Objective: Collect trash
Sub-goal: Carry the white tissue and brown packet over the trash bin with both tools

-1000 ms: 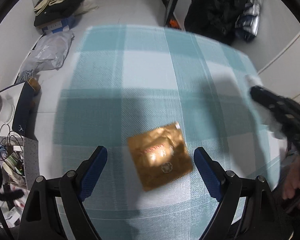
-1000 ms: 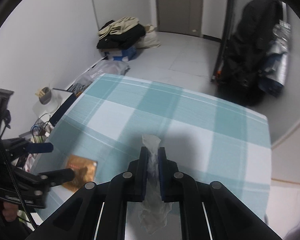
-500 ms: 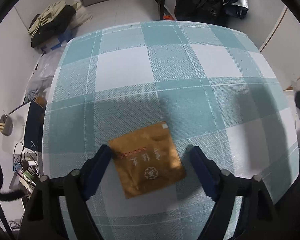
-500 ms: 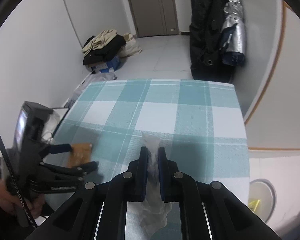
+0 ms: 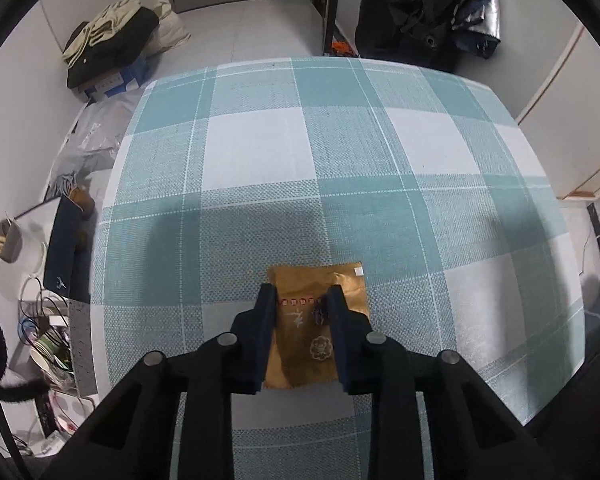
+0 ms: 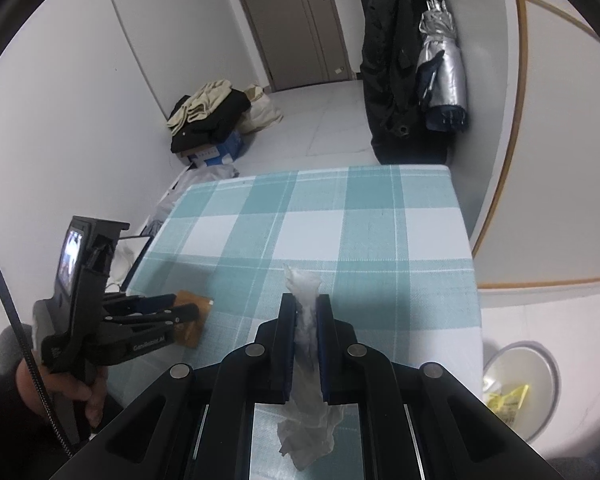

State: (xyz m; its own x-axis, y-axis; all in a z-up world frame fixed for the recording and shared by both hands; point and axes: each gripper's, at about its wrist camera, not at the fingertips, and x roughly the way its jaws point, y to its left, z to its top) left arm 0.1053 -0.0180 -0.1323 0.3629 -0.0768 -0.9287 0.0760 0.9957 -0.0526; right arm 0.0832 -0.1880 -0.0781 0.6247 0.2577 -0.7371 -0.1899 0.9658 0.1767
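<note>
A: Where is the brown packet [image 5: 318, 322]?

B: Flat on the checked cloth of the bench [image 5: 260, 152], near its near edge toward the left side. The left hand-held gripper [image 5: 302, 300] points steeply down over it. Its jaws have just been closing and now stand narrow, one blue finger on each side of the packet's middle, touching it.

A: And the other one?

B: The right hand-held gripper [image 6: 305, 306] is clamped on a crumpled white tissue [image 6: 306, 360], which sticks out past the fingertips and hangs behind them.

A: Anything off the bench?

B: A round bin [image 6: 520, 390] on the floor past the right edge, with yellow scraps inside.
</note>
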